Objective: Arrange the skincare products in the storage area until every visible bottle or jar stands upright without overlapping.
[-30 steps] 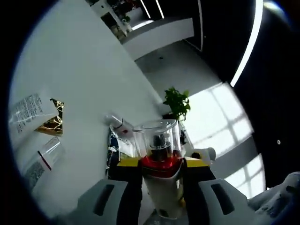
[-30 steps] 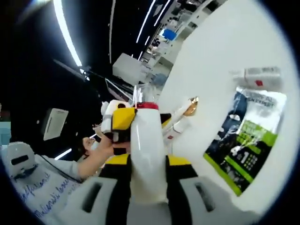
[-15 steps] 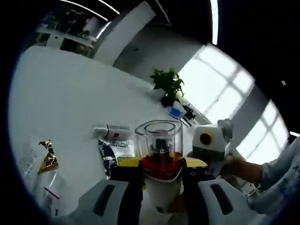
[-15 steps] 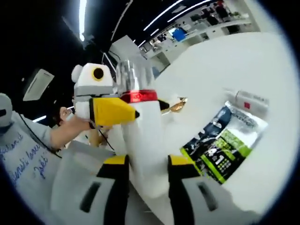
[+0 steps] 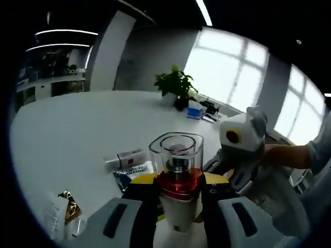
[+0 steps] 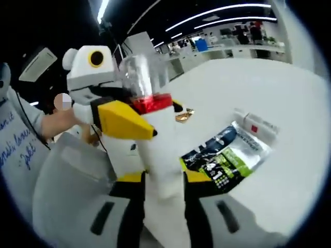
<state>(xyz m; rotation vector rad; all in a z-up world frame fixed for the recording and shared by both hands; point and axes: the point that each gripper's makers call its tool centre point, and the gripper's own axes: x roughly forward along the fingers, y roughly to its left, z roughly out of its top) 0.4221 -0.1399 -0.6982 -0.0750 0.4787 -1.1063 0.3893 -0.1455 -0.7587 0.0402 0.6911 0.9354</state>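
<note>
the white pump bottle with a red collar and a clear square cap (image 5: 177,178) is the thing to steer by: in the left gripper view it stands upright between the yellow-tipped jaws of the left gripper (image 5: 177,192), which pinch it at the collar and shoulder, above the round white table (image 5: 67,129). in the right gripper view the same bottle (image 6: 158,150) rises between the jaws of the right gripper (image 6: 164,181), which press against its lower white body, so both claws grip the one bottle, the left gripper (image 6: 111,111) coming in from the left beside the collar. behind the bottle and a little to its left in the left gripper view lies a small white tube with a red mark (image 5: 125,157) on its side, and just in front of that a dark blue and green printed sachet (image 5: 135,171) lies flat. in the right gripper view the sachet (image 6: 226,155) and the tube (image 6: 255,124) lie to the bottle's right. far left of the bottle in the left gripper view sits a crumpled gold foil piece (image 5: 68,205) touching a white printed tube (image 5: 56,219). a green potted plant (image 5: 175,87) stands well beyond the bottle at the table's far edge. a person's hand (image 5: 282,155) holds the right gripper (image 5: 240,142) to the bottle's right.
</note>
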